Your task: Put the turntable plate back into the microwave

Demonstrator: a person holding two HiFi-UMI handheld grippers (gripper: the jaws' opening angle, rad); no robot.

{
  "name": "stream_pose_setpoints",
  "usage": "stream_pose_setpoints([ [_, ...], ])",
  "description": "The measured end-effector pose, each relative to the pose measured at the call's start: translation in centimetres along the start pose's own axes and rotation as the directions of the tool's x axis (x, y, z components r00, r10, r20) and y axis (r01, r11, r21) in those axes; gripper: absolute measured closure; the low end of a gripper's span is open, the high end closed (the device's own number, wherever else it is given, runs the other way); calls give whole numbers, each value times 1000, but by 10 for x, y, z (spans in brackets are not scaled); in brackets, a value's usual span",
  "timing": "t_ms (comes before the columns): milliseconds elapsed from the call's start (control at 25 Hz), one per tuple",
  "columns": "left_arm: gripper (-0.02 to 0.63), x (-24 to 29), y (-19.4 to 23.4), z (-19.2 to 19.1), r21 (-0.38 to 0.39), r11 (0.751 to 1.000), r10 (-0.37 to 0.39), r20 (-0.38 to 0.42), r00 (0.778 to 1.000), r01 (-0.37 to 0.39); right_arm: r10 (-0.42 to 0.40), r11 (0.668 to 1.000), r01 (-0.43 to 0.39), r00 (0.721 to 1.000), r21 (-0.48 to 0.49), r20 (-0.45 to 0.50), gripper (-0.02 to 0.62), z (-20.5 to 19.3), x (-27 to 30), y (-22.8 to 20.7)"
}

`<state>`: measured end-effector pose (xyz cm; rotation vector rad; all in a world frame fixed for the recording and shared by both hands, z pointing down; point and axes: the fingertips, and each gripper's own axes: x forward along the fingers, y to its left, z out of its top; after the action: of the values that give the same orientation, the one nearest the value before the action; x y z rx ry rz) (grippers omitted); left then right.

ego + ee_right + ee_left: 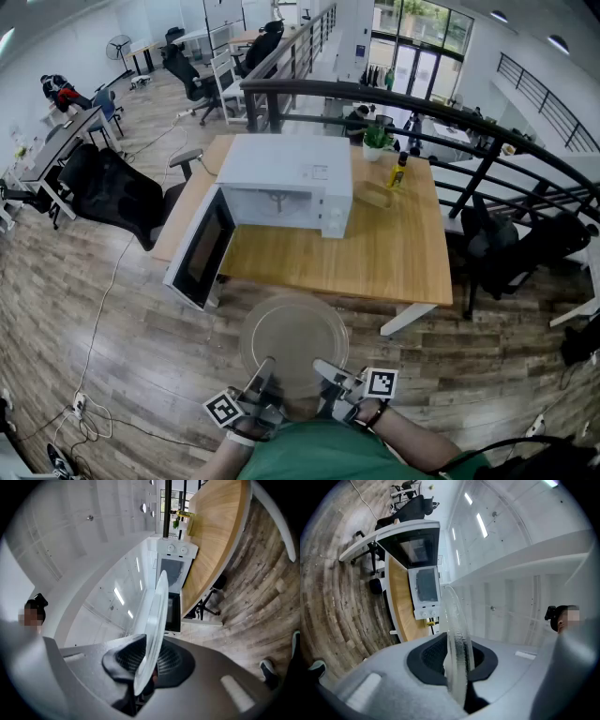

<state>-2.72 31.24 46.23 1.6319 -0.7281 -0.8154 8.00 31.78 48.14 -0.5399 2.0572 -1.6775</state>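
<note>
Both claws are clamped on the near rim of the round clear glass turntable plate (293, 342). My left gripper (457, 663) pinches it edge-on between its dark pads, and my right gripper (146, 666) does the same just beside it. The plate hangs out flat in front of me over the wooden plank floor (141, 337), well short of the white box-shaped microwave (286, 178) on the pale wooden table (384, 248).

All my grip is on one side, so I reckon the far edge will want to sag. I should hold firm, move both hands as one and carry the glass level. I'd line up square with the opening, slide the plate in low and centre it over the cavity floor. I'd let go only once it sits flat.

The microwave's dark-windowed door (200, 246) is swung wide open, jutting past the table edge on the left, so I'd steer right of it. The table's front edge lies between me and the cavity, so it's a reach.

To the right of the oven, a small green potted plant (377, 139) and a little yellow bottle (398, 172) stand clear of my path. There's a black office chair (112, 192) off left, a black metal railing (450, 117) beyond the table, and a pale cable (94, 347) trailing on the floor. I'll mind my feet there.
</note>
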Motion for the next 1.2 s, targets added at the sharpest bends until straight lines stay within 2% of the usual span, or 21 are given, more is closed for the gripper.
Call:
stream_pose_setpoints([
  [400,558,-25,-9,41,-4,999,-40,-30,999,40,-8,999,9,1000,-32,15,543,-26,39,16],
  [720,557,-36,-4,79,5,998,-68,-70,995,68,0,997,6,998,-82,64,543,-36,76,20],
  [920,555,-45,-1,95,-6,997,-77,-86,993,77,-8,997,15,996,-79,92,543,-46,91,21],
  [1200,554,-32,0,108,-18,995,-101,-92,991,100,-51,996,58,994,-73,101,541,-36,101,18],
])
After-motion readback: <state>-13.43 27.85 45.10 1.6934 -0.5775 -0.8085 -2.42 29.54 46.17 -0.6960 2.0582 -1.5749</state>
